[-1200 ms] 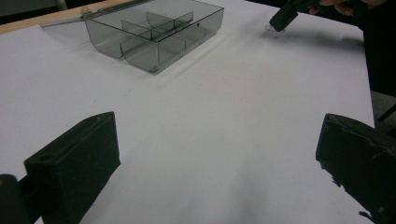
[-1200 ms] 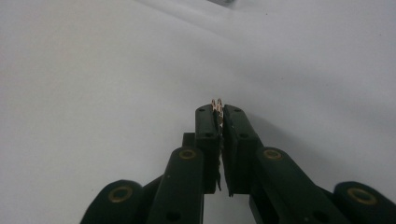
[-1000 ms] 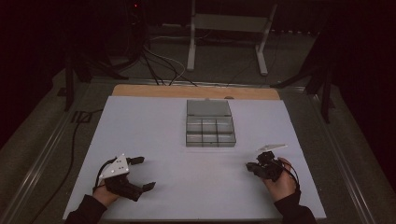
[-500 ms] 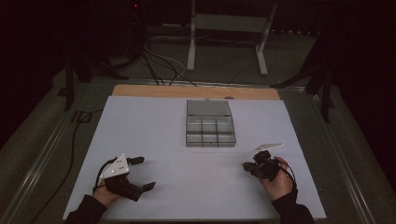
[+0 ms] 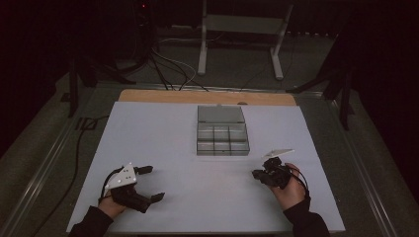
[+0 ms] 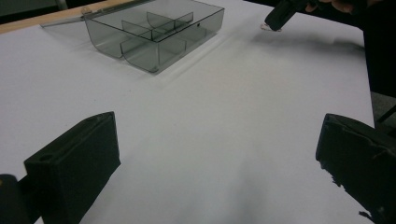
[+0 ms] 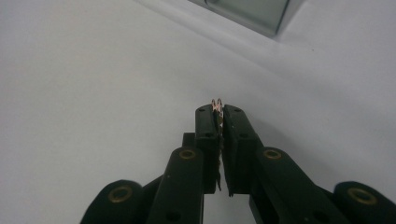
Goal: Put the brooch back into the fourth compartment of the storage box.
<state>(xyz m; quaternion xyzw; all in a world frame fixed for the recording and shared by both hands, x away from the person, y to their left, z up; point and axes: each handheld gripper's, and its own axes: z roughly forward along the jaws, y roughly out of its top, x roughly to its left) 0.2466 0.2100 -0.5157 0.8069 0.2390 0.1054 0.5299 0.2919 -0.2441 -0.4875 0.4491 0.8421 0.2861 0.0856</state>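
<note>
My right gripper (image 7: 218, 105) is shut on a small pinkish piece (image 7: 216, 102) that pokes out just past its pads. In the high view that gripper (image 5: 257, 174) is low over the white sheet at the front right, pointing left. The left gripper view shows it (image 6: 279, 16) far off, with the piece (image 6: 270, 27) at its tip near the sheet. My left gripper (image 5: 154, 182) rests at the front left, jaws wide open and nothing between them (image 6: 219, 163). What the piece is I cannot make out.
A clear grey compartment box (image 5: 222, 146) with its lid (image 5: 220, 114) laid back sits at the middle of the white sheet (image 5: 163, 133); its compartments look bare (image 6: 154, 32). A corner of it shows ahead of the right gripper (image 7: 252, 11). A wooden strip (image 5: 148, 96) edges the far side.
My right gripper has shifted slightly to the left over the sheet, still shut. The left gripper has not moved.
</note>
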